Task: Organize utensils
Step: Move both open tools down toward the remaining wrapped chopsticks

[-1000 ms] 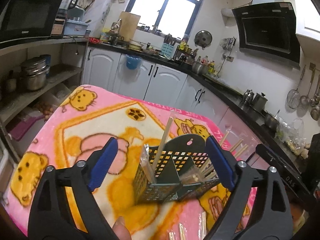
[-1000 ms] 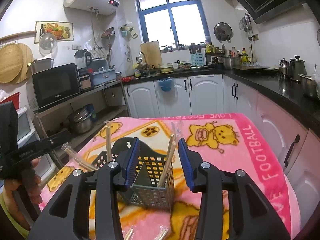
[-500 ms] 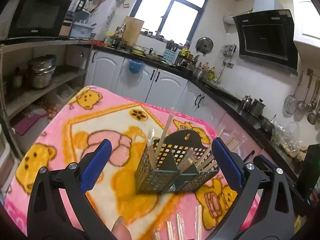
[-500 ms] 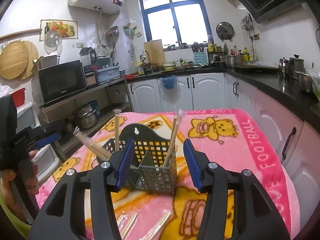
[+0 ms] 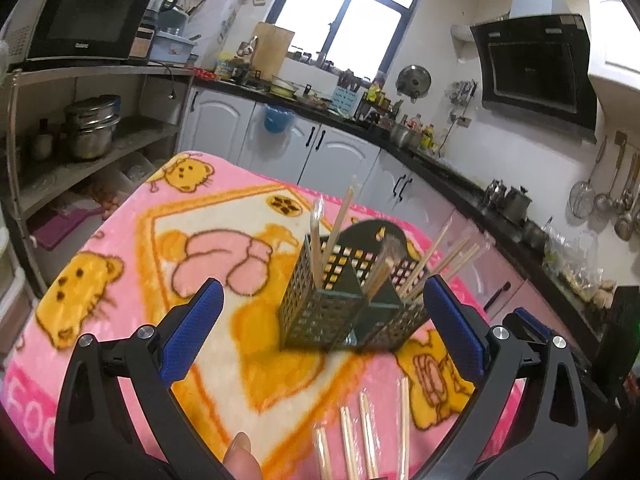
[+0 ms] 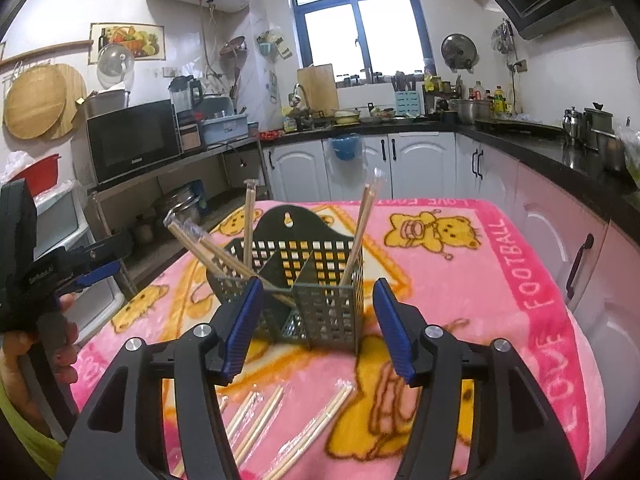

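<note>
Claws both backed off the caddy (image 6: 304, 296) since a second ago: left claw (image 5: 320, 336) and right claw (image 6: 318, 330) spread, empty. Wrapped chopsticks (image 6: 260, 420) on surface need pickup next.

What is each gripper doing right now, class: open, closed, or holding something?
Left gripper: open, holding nothing, facing the utensil basket.
Right gripper: open, holding nothing, with wrapped chopsticks lying on the blanket below it.
</note>
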Motion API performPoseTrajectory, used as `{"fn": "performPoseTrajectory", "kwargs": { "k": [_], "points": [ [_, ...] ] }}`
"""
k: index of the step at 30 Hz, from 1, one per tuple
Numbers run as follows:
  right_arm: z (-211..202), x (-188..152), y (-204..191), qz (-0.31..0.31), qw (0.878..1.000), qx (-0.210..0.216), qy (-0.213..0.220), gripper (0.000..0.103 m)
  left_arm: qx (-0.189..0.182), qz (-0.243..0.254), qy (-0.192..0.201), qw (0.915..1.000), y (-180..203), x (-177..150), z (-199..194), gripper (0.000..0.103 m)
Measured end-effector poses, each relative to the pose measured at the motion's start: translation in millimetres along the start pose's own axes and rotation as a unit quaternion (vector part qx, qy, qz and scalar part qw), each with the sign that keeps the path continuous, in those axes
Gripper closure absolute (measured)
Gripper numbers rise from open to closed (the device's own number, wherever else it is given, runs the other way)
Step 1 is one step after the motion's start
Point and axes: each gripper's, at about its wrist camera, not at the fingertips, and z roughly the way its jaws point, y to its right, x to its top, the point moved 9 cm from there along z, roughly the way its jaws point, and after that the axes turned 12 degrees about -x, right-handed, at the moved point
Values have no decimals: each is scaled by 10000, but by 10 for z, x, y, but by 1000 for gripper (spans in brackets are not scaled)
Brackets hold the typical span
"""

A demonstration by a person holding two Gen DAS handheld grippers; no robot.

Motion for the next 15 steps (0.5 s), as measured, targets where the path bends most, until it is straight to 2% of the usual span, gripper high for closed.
{"fn": "performPoseTrajectory", "kwargs": {
  "k": [15],
  "points": [
    [57, -381, -54, -79, 9990, 99, -440, 48, 200, 226, -535, 9981, -42, -422, 80, 11]
  ]
}}
